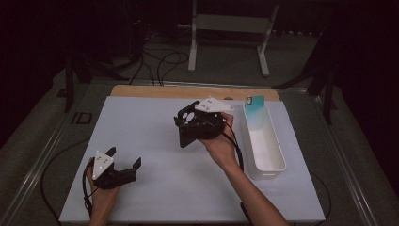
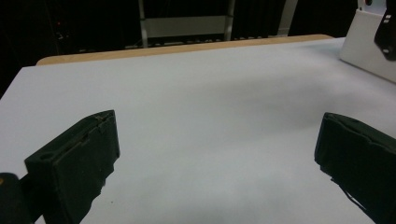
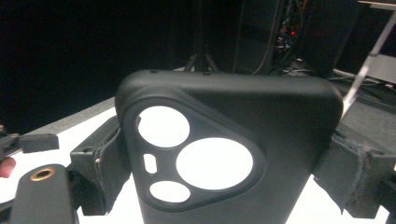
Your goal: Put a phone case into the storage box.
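A black phone case (image 1: 189, 122) with round camera cut-outs is held above the middle of the white table, my right gripper (image 1: 200, 123) shut on its two sides. In the right gripper view the case (image 3: 229, 154) stands upright between the two pads (image 3: 100, 163), its cut-outs facing the camera. My left gripper (image 1: 124, 160) rests low at the table's front left, open with nothing between its fingers (image 2: 77, 163). A teal phone case (image 1: 255, 109) leans upright at the far end of a long white bin (image 1: 273, 165) on the right.
The white board (image 1: 155, 141) covers the table, with a wooden strip (image 1: 188, 92) at its far edge. A white metal stand (image 1: 228, 28) and cables lie on the floor beyond. The bin's white wall (image 2: 366, 46) stands at the top right of the left gripper view.
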`<state>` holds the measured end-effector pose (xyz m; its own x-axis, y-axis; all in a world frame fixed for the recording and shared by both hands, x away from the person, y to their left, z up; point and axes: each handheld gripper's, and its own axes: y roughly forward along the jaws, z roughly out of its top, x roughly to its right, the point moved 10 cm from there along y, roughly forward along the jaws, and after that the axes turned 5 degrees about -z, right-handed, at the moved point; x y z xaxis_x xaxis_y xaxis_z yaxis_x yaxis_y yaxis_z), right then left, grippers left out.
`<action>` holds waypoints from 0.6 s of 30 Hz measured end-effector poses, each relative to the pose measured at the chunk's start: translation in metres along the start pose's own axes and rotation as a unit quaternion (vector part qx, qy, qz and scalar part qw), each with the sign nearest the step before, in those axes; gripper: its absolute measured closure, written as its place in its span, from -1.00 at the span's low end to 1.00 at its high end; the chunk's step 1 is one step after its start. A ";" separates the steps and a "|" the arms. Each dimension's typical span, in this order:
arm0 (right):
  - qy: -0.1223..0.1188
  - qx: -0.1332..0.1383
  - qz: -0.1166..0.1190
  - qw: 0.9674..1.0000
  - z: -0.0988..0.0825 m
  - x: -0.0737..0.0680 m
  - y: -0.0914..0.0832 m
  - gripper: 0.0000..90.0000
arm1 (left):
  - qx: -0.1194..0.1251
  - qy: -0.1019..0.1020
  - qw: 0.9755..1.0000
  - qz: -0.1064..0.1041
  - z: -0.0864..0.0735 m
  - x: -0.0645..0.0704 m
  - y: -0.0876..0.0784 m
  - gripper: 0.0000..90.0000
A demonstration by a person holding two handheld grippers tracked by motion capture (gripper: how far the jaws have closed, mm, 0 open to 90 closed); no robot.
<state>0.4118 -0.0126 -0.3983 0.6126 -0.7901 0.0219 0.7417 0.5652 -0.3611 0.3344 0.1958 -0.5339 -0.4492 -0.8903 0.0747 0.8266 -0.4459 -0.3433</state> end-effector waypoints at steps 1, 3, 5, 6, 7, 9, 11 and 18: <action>0.000 0.001 -0.002 1.000 0.001 0.003 0.000 -0.70 | -0.001 -0.001 1.000 0.000 0.000 0.000 0.000 -0.99; 0.004 0.002 -0.005 1.000 0.004 0.009 0.001 -0.70 | -0.003 -0.001 1.000 0.000 -0.001 0.001 0.001 -0.99; 0.009 0.004 -0.007 1.000 0.007 0.014 0.001 -0.70 | -0.004 -0.001 1.000 -0.001 -0.001 0.001 0.001 -0.99; 0.013 0.001 -0.010 1.000 0.009 0.017 0.001 -0.70 | -0.004 -0.002 1.000 -0.001 -0.001 0.001 0.001 -0.99; 0.017 0.002 -0.010 1.000 0.010 0.020 0.001 -0.70 | -0.004 -0.002 1.000 -0.002 -0.001 0.002 0.002 -0.99; 0.020 0.004 -0.015 1.000 0.012 0.026 0.002 -0.70 | -0.004 -0.001 1.000 -0.001 -0.001 0.002 0.002 -0.99; 0.026 0.002 -0.019 0.999 0.014 0.032 0.003 -0.70 | -0.003 -0.001 1.000 -0.001 -0.001 0.002 0.002 -0.99; 0.033 -0.002 -0.037 0.999 0.016 0.053 0.009 -0.70 | -0.002 -0.003 1.000 0.002 -0.001 0.000 0.001 -0.99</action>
<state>0.4558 -0.0454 -0.3853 0.5364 -0.8439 -0.0127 0.7832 0.5033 -0.3652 0.3351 0.1951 -0.5350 -0.4428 -0.8931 0.0795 0.8273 -0.4411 -0.3479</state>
